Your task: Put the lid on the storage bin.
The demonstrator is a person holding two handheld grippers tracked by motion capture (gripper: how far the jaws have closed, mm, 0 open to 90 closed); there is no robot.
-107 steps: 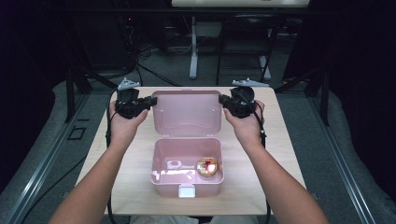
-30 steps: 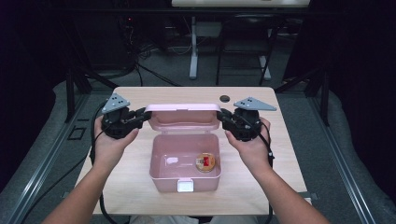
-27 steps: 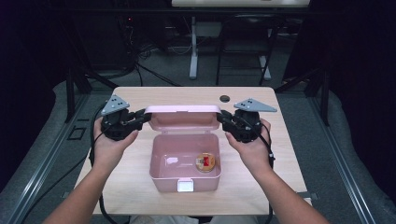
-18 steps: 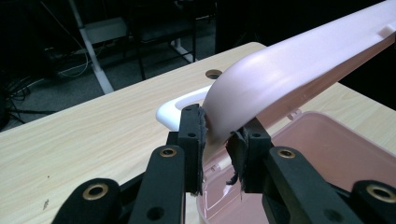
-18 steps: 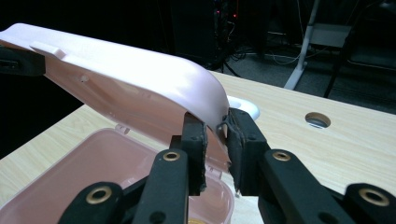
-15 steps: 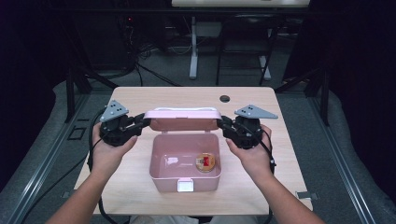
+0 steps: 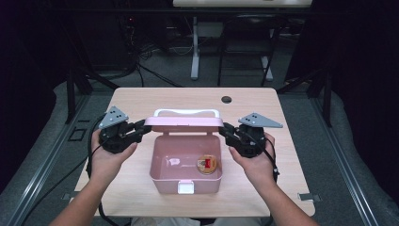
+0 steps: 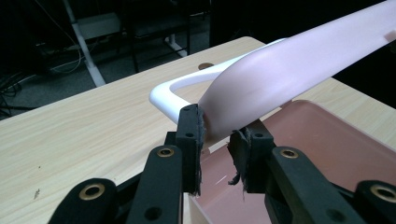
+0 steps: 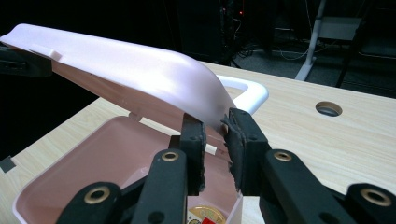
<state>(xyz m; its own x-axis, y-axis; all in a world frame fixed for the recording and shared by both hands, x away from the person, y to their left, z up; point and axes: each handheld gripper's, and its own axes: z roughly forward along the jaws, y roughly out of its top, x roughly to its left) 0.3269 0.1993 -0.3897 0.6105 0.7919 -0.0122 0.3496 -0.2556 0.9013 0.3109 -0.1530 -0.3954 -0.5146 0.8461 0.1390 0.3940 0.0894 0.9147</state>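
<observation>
both the left gripper [image 7: 139, 128] and right gripper [image 7: 227, 131] pinch the ends of the pink plastic box's hinged lid [image 7: 183, 123], half-lowered over the open pink box [image 7: 185, 184] near the wooden tabletop's [image 7: 282, 155] front edge, the left's jaws having just eased wider; next, it seems, lower evenly until it latches.

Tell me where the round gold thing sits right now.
In the high view the gold disc lies inside the pink box, right of its middle, under the half-lowered lid.

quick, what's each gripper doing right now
Left gripper: jaws have just been opening, pink lid edge between them, grip unclear.
Right gripper: shut on the pink lid's other end.
</observation>
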